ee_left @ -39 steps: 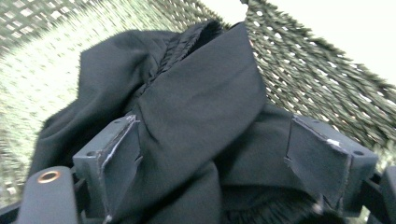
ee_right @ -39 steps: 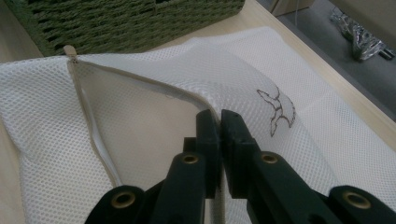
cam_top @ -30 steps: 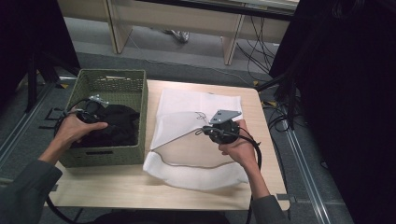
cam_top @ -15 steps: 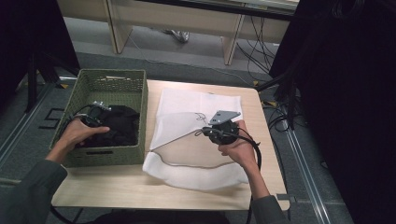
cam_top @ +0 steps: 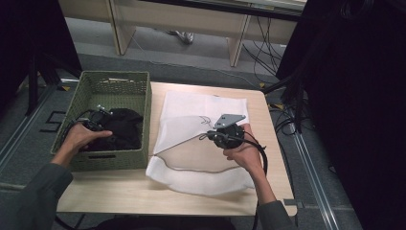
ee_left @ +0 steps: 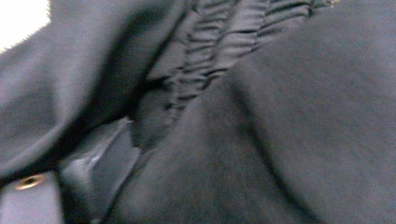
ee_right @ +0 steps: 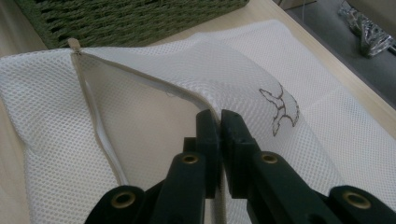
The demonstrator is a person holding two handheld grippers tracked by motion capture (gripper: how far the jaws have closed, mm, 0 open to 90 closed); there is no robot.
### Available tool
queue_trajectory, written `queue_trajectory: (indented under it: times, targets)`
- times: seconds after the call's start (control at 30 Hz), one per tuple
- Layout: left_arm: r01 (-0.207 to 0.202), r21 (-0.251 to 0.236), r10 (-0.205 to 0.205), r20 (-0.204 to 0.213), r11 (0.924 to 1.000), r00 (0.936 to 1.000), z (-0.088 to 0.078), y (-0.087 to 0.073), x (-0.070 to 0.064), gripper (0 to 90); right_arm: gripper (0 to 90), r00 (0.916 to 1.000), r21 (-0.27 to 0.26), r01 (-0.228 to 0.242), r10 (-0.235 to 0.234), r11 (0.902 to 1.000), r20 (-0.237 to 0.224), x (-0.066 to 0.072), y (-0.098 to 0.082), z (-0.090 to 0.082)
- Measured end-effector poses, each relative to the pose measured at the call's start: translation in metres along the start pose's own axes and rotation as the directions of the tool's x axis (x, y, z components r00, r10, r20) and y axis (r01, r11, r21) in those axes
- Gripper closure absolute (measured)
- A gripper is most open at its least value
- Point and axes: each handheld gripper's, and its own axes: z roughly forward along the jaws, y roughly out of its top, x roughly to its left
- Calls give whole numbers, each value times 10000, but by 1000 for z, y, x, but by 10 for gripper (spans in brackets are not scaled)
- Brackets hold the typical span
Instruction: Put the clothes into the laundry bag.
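The left claw [cam_top: 98, 125] has sunk deeper into the basket's [cam_top: 117, 85] black garment [cam_top: 125, 128], grip unreadable; the right claw [ee_right: 219, 122] stays clenched on the mesh bag's [cam_top: 201, 106] edge.

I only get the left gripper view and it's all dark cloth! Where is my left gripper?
Observer: The left gripper is down inside a green basket, on a black garment.
Operator: What's the other gripper doing?
Observer: The right gripper has its jaws pinched on the rim of a white mesh bag, lifting it so the mouth gapes open.
Operator: Is the bag close to the basket?
Observer: Yes, the bag lies on the wooden table right beside the basket, its opening facing the basket.
Operator: Is there a picture on the bag?
Observer: Yes, a small dark line drawing is on its top layer.
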Motion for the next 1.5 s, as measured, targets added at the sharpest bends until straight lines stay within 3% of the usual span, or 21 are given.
queue_trajectory:
  times: [0.07, 0.2, 0.23, 0.27, 0.37, 0.47, 0.53, 0.6, 0.63, 0.67, 0.7, 0.73, 0.77, 0.8, 0.83, 0.87, 1.0, 1.07, 1.13, 1.17, 1.5]
  targets:
    - [-41, 201, 41, -7, 9998, 10000, 5, 0, -1, 13, 871, 9996, -15, 277, -277, 9996, -40, -1, 0, 1]
    - [38, 279, -37, -38, 9996, 10000, 9, 0, -3, 45, 870, 9999, 0, 115, -115, 9999, -35, -1, 0, -1]
    - [-195, 317, 204, -277, 9993, 9994, 7, 0, -2, 197, 871, 10000, 49, 78, -78, 10000, -24, -1, 0, -1]
    - [-93, 221, 101, -373, 9997, 9993, 6, -1, -2, 292, 871, 10000, 25, 79, -79, 10000, -13, 0, 0, -1]
    - [-161, 224, 166, -233, 9996, 9996, 3, -1, 0, 558, 871, 9998, 2, 213, -213, 9998, -41, 0, 1, 0]
    - [-247, -23, 247, 164, 9997, 9996, 0, 0, -1, 683, 871, 10000, 6, 18, -18, 10000, -6, 1, 1, -1]
    - [-219, -28, 220, 333, 9998, 9992, -1, 1, -1, 698, 871, 9998, -74, 184, -185, 9998, -38, -1, 1, 0]
    - [-385, -415, 423, 951, 9984, 9946, -4, 5, -3, 702, 871, 9998, -35, 155, -155, 9999, -108, -2, 1, 0]
    - [-544, -890, 676, 1518, 9945, 9861, -7, 7, -2, 701, 871, 9998, -65, 186, -187, 9998, -95, -2, 1, 0]
    - [-485, -1009, 641, 1572, 9937, 9855, -7, 8, -3, 697, 871, 10000, -134, -51, 51, 9999, 13, -1, 0, 0]
    - [-613, -956, 750, 1474, 9935, 9862, -7, 9, -3, 684, 871, 9994, -227, 327, -323, 9992, 159, -3, 1, 0]
    - [-792, -760, 895, 1438, 9940, 9855, -6, 9, -3, 658, 871, 10000, -131, 34, -33, 9999, 41, -2, 1, 0]
    - [-608, -616, 699, 1587, 9962, 9848, -3, 8, -4, 605, 871, 10000, -49, 38, -38, 10000, -8, -2, 1, -1]
    - [-429, -235, 462, 1654, 9988, 9852, 3, 7, -5, 510, 870, 10000, -173, 41, -39, 9998, 69, -2, 1, 0]
    - [-391, 73, 376, 1496, 9992, 9880, 8, 6, -8, 366, 870, 10000, -151, -22, 23, 9999, 59, -1, 1, -1]
    - [-506, 175, 481, 1238, 9986, 9911, 12, 5, -12, 304, 871, 10000, -61, -2, 2, 10000, -26, -2, 1, -2]
    - [-802, 297, 779, 713, 9963, 9944, 16, 8, -20, 265, 870, 9999, -80, 139, -139, 9999, -72, -2, 1, -2]
    - [-1068, 104, 1068, -2, 9942, 9943, 14, 4, -20, 416, 870, 9998, -119, 211, -212, 9997, -45, -2, 1, -2]
    - [-1157, 45, 1157, -64, 9933, 9933, 13, 3, -19, 594, 870, 9998, -120, 184, -184, 9998, -42, -1, 1, -2]
    - [-1640, 75, 1641, -337, 9864, 9859, 10, 1, -19, 673, 870, 10000, -119, 88, -88, 9999, -14, -2, 1, -3]
    - [-1677, -2, 1677, -212, 9858, 9856, 8, 2, -14, 736, 870, 9999, -207, 166, -167, 9996, -24, -4, 1, -4]
